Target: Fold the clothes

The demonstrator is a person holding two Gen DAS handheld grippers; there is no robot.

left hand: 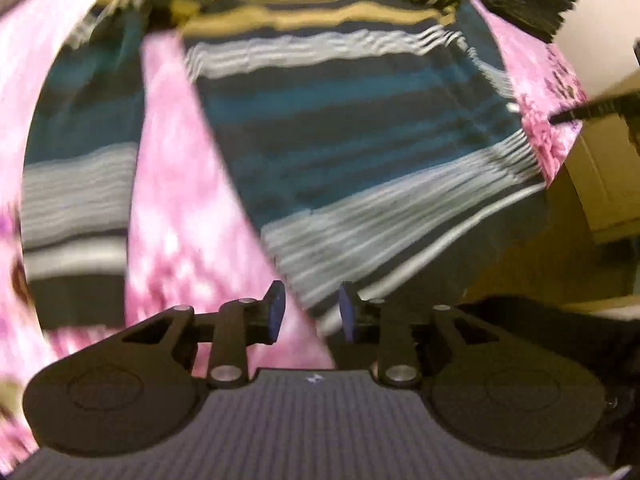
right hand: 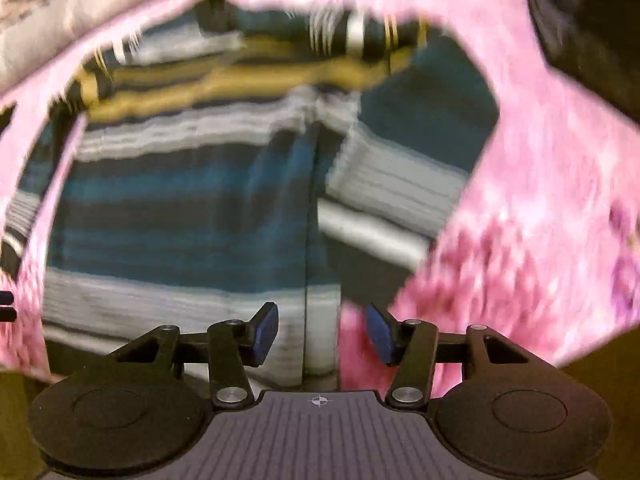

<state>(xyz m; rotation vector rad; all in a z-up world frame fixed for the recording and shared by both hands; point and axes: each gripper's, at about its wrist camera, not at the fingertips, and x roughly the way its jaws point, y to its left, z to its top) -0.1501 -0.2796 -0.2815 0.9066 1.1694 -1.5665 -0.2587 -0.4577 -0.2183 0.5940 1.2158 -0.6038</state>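
Both my tongs hang part open and empty, left tongs (left hand: 311, 312) narrower than right tongs (right hand: 322, 330). Below them the striped shirt (left hand: 340, 120) lies spread on the pink cover (left hand: 180, 200). I judge it soft, light and floppy; best pinched at hem corners.

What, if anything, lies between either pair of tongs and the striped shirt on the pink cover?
Nothing visible does. The left tongs and right tongs both stand open above the striped shirt, which lies on the pink cover.
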